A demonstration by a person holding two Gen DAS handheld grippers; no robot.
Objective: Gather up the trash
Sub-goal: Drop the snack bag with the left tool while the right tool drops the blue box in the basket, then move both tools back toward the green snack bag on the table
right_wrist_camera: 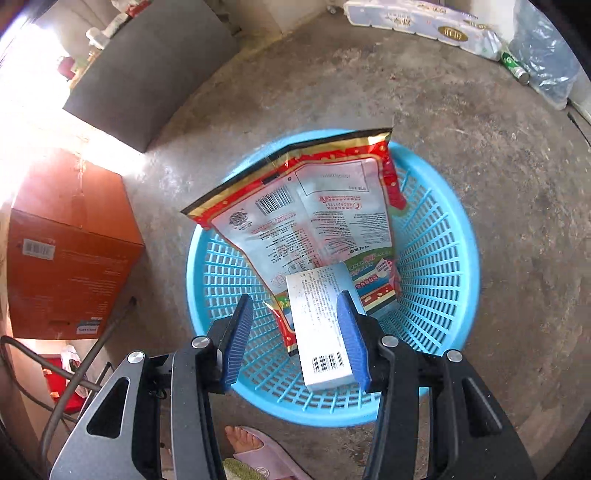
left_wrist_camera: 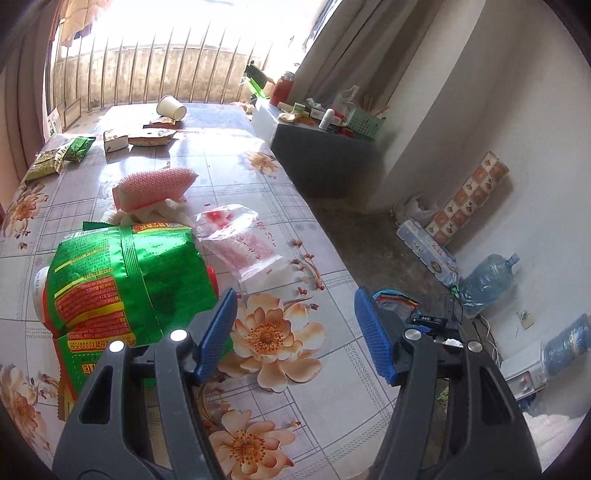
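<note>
In the left wrist view my left gripper is open and empty above the flowered table. A green snack bag lies just left of its left finger, over a white bottle with a red cap. A clear plastic bag, a pink sponge, a paper cup and small wrappers lie farther off. In the right wrist view my right gripper is open over a blue basket on the floor. A red-and-white bag and a white box lie inside; the box rests by the right finger.
An orange cardboard box stands left of the basket. A dark cabinet with clutter stands beyond the table's right edge. Toilet paper packs and a water jug lie along the wall. A slippered foot is near the basket.
</note>
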